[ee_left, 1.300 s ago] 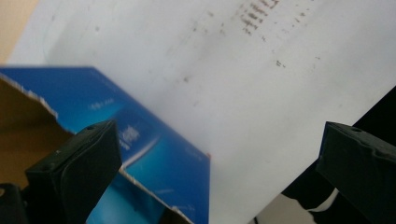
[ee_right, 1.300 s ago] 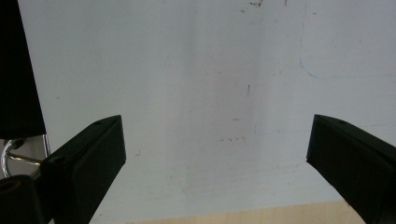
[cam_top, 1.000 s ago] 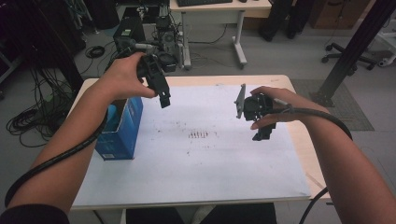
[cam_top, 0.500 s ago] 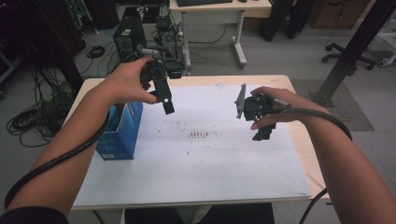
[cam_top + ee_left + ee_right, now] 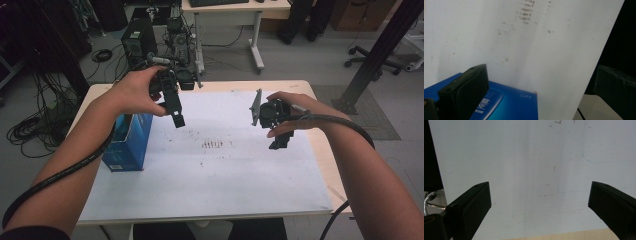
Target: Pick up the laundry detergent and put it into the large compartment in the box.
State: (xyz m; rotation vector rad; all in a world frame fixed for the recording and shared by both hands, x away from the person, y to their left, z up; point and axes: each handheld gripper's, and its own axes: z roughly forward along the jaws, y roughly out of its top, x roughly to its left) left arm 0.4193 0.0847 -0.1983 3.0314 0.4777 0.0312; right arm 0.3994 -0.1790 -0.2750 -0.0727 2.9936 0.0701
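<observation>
We see white print on the blue box [image 5: 506, 105] at the lower left of the left gripper view, but we cannot read it.

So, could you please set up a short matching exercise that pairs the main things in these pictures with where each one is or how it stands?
Things:
1. blue box
2. left gripper
3. right gripper
4. white sheet

Places or states:
A. covers most of the tabletop
B. held above the sheet's right part, jaws wide apart
C. stands at the sheet's left edge
D. held in the air just right of the box, jaws open

Pairs: 1-C, 2-D, 3-B, 4-A
</observation>
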